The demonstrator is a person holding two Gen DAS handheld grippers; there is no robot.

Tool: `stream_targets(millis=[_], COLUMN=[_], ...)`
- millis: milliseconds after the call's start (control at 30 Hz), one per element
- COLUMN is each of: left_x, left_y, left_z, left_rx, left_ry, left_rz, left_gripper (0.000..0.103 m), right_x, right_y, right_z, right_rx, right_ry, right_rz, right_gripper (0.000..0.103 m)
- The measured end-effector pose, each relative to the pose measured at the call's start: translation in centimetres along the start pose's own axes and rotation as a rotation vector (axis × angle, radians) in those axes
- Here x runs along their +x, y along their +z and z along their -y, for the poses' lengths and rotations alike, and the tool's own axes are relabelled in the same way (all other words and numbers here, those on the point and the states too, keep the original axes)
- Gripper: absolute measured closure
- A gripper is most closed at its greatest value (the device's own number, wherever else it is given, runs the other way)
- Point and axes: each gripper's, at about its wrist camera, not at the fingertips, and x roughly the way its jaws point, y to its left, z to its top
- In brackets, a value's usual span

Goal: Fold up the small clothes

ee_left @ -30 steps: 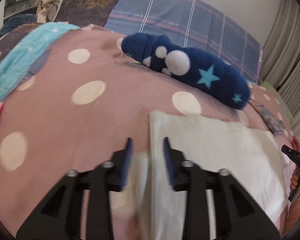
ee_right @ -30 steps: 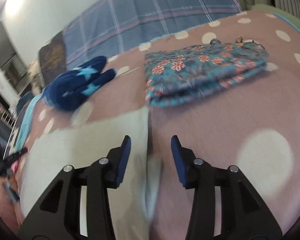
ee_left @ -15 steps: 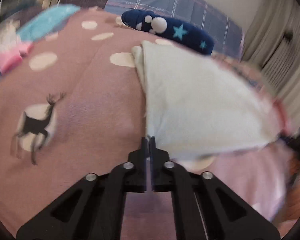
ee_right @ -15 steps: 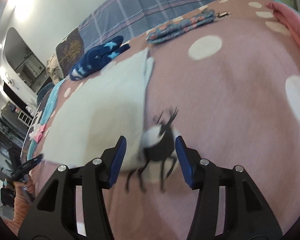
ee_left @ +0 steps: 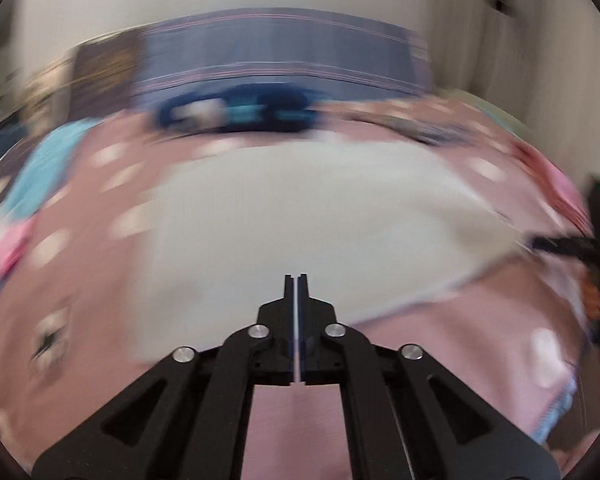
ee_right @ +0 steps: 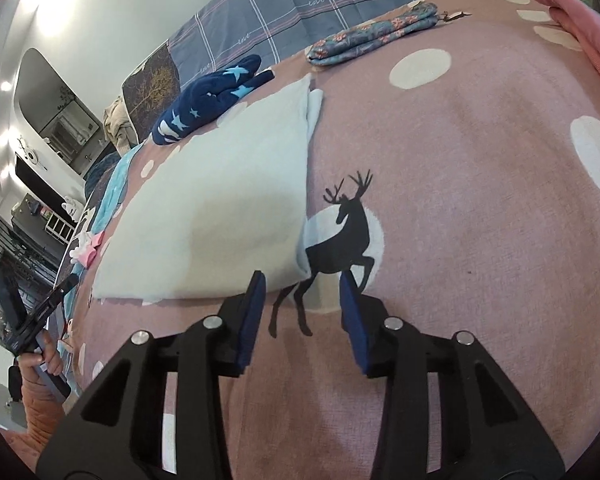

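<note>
A pale white folded cloth (ee_right: pixel 216 196) lies flat on the pink polka-dot blanket (ee_right: pixel 460 200). It also fills the middle of the blurred left wrist view (ee_left: pixel 284 208). My right gripper (ee_right: pixel 302 292) is open and empty, just in front of the cloth's near right corner, over a black deer print (ee_right: pixel 340 232). My left gripper (ee_left: pixel 296 280) is shut with nothing between the fingers, at the cloth's near edge. The left gripper also shows at the left edge of the right wrist view (ee_right: pixel 36 316).
Navy star-patterned socks (ee_right: pixel 212 96) lie beyond the cloth. A folded floral garment (ee_right: pixel 372 34) sits at the far right of the blanket. A plaid blue pillow (ee_right: pixel 300 8) is behind. Turquoise and pink clothes (ee_right: pixel 100 216) lie to the left.
My left gripper closed and pulled back along the cloth, swinging fast, so its view is blurred. My right gripper drew back from the far edge to the near corner and stayed open.
</note>
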Motion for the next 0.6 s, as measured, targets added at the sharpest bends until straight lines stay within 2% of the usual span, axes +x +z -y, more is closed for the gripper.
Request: stream_targets(millis=[33,67,100,133,167,233,267,333,400,500,533,567,600], left_x=[1.0,1.6,2.9,4.0,4.8,6.6,7.2,8.4,9.8,11.6,12.0,12.4,12.6], left_y=[0.4,0.6,1.0,1.3,1.4,1.3,1.3,1.2,1.4,1.7,2.0,2.5,3.0], left_z=[2.3,4.0,6.5,8.8,10.2,14.3,16.0,18.9,21.4,23.3,23.5,23.5,23.3], left_rx=[0.046,0.079,0.133,0.187,0.225,0.313,0.345,0.423,0.496,0.542,0.542,0.524,0.496], left_ry=[-0.043,-0.066,-0.086,-0.106,-0.127,-0.178,-0.195,-0.220,-0.212,-0.172,-0.172,-0.180,-0.190], left_rz=[-0.008,-0.014,-0.022,-0.034,-0.044,-0.069,-0.076,-0.079,-0.082,-0.102,-0.109,-0.116,-0.127], left_gripper=[0.086,0.071,0.060,0.058,0.057,0.057,0.057,0.057,0.050,0.050,0.053,0.083,0.101], right_x=[-0.3,-0.6,-0.9,-1.2,-1.3,-1.6,-1.8,-2.1,-2.2,-2.0,-1.8,-1.7,-1.5], right_y=[0.1,0.3,0.5,0.7,0.9,1.2,1.2,1.4,1.7,2.3,2.6,2.9,3.0], right_z=[0.3,0.5,0.8,1.2,1.5,2.0,2.2,2.5,2.6,2.7,2.8,2.7,2.7], right_rx=[0.006,0.010,0.014,0.016,0.012,-0.001,-0.011,-0.030,-0.037,-0.055,-0.060,-0.062,-0.063], right_ry=[0.003,0.003,-0.006,-0.032,-0.057,-0.128,-0.148,-0.128,-0.100,-0.076,-0.067,-0.061,-0.056], right_rz=[0.006,0.012,0.017,0.018,0.014,0.013,0.020,0.019,0.014,0.012,0.009,0.006,0.003], right_gripper=[0.063,0.063,0.063,0.070,0.087,0.101,0.102,0.102,0.102,0.102,0.102,0.102,0.101])
